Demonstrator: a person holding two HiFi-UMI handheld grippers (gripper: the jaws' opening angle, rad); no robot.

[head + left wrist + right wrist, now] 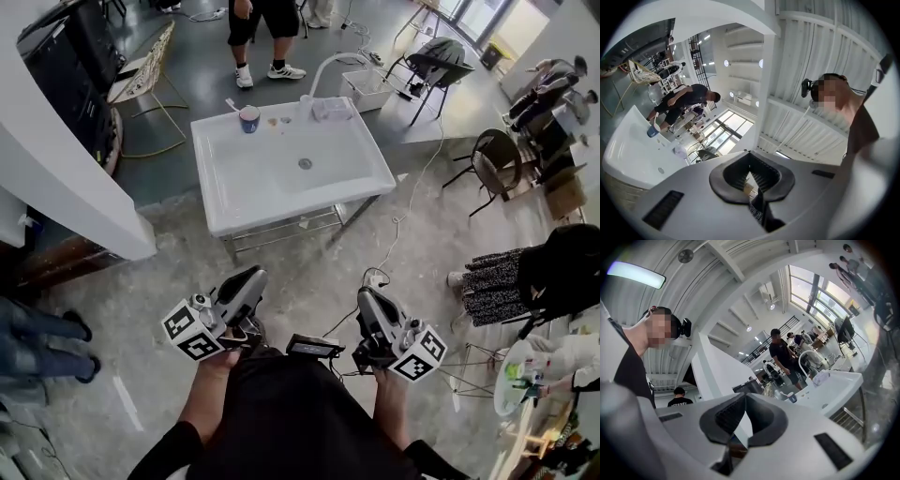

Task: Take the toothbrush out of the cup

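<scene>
Far corner of the sink, head view: the blue cup [248, 118] stands at the back left of the white sink [281, 187], left of the tap [323, 67], and the toothbrush [232, 104] is sitting in it.
Toothbrush axis: the white handle pokes out over the rim and leans up and to the left in this view. The bristle end can't be made out.
Claws, head view: left gripper [253, 275] and right gripper [366, 300] are both low by the person's waist, well apart from the sink, noses aimed toward it.
Nearer hand: my call is the left. The cup lies ahead, roughly in line with it, while the right would have to reach across to the left.
Left gripper view: jaws shut tight together, nothing between them. The cup [652, 132] shows small at the far left on the sink, so the target lies left of where this claw points.
Right gripper view: jaws look pressed together too, and empty. The cup [792, 398] is small, right of centre, on the sink's near end.
Hard to see: the toothbrush is too small to pick out in either gripper view, and a person [686, 96] standing at the sink crowds the background behind the cup.
Next move needs: a claw has to open before any grab, and I'd say the pinch should cross the handle's lean.
</scene>
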